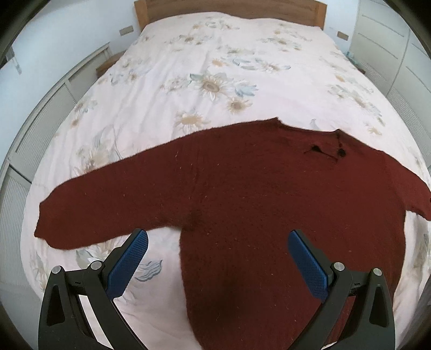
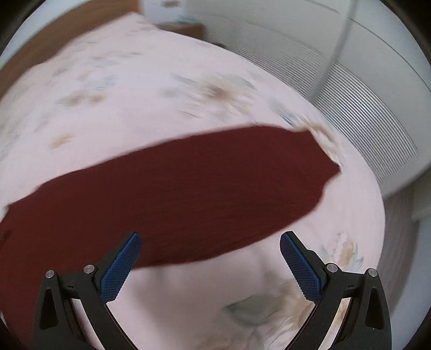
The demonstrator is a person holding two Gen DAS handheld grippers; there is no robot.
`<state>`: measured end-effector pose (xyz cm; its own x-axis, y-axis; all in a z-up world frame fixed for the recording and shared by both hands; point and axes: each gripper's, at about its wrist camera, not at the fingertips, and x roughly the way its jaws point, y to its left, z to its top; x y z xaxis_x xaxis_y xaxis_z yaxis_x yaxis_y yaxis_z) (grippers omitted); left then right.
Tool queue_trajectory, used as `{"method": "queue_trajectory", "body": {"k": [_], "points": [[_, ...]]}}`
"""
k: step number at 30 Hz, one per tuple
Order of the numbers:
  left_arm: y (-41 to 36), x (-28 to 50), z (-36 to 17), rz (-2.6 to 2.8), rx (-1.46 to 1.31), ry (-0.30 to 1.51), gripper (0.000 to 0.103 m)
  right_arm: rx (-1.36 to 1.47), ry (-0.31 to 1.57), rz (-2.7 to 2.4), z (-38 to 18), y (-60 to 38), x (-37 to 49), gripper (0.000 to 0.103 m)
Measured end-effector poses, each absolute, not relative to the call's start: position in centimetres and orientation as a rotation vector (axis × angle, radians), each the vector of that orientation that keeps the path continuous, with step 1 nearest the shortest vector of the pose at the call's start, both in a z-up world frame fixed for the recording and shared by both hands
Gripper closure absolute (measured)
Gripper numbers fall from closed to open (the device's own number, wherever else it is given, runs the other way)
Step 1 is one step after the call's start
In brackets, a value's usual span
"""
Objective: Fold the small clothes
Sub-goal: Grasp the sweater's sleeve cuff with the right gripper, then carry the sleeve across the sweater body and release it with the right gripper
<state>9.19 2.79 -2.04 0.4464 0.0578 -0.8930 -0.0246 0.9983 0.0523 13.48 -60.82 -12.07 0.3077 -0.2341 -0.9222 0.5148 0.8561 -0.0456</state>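
- Left wrist view: a dark red sweater (image 1: 242, 188) lies spread flat on the bed (image 1: 188, 67), near the foot end, with its neckline toward the headboard (image 1: 229, 10).
- One sleeve (image 1: 107, 204) stretches out to the left side of that view; the other runs off toward the right edge.
- A small dark mark or hole shows near the collar, too small to tell which.
- The left gripper (image 1: 218, 239) hangs over the sweater's lower body with its jaws spread wide and nothing between them. Its blue pads (image 1: 129, 263) sit one over bare sheet beside the sweater's edge, the other over the red knit.
- The bedcover is pale pink with a sunflower print.
- White louvred cabinets (image 1: 40, 129) run along the left side of the bed, and white wardrobe doors (image 1: 390, 48) stand at the right.
- Right wrist view is blurred: a sleeve (image 2: 202, 188) lies straight across the bedcover, cuff end toward the right.
- The right gripper (image 2: 210, 239) is above the sleeve's near edge, jaws wide apart and empty, with one pad over the red knit and the other over bare sheet.
- White louvred panels (image 2: 363, 121) show beyond the bed edge there.
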Motion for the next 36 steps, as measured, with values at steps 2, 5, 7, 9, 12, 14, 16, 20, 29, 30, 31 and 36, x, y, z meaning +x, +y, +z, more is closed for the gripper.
{"method": "queue_trajectory", "body": {"k": [2,5,7,9,12,14,16,20,29,30,31,36], "points": [[3.0,9.6,-2.7,0.059,0.032,1.121,0.001,0.313,1.193,-0.563,-14.2,-62.8,13.8,0.001],[3.5,10.1,-3.7,0.062,0.030,1.138,0.001,0.419,1.211,-0.596,-16.5,-64.9,13.9,0.001],[3.6,10.2,-4.2,0.063,0.035,1.146,0.001,0.432,1.216,-0.635,-17.3,-66.0,14.0,0.001],[3.8,10.2,-4.9,0.062,0.030,1.149,0.001,0.432,1.201,-0.634,-17.7,-66.8,14.3,0.001],[4.0,10.2,-5.9,0.057,0.019,1.171,0.001,0.510,1.201,-0.625,-18.4,-67.9,14.6,0.007],[4.0,10.1,-6.5,0.061,0.018,1.185,0.001,0.538,1.197,-0.622,-18.5,-68.4,14.7,0.021],[4.2,10.1,-6.7,0.062,0.016,1.191,0.001,0.522,1.182,-0.612,-17.9,-68.7,14.8,0.055],[4.4,10.1,-6.7,0.062,0.014,1.186,0.001,0.453,1.173,-0.566,-16.2,-68.2,15.1,0.087],[4.9,9.9,-6.1,0.065,0.031,1.153,0.001,0.295,0.971,-0.350,-5.3,-59.7,16.4,0.088],[5.0,9.9,-6.1,0.064,0.029,1.154,0.001,0.283,0.949,-0.309,-4.0,-58.2,16.5,0.088],[5.1,9.9,-6.1,0.059,0.021,1.155,0.001,0.277,0.925,-0.264,-2.5,-56.4,16.8,0.088],[5.1,10.1,-5.8,0.016,-0.009,1.138,0.001,0.240,0.875,-0.096,2.6,-47.6,18.5,0.088]]}}
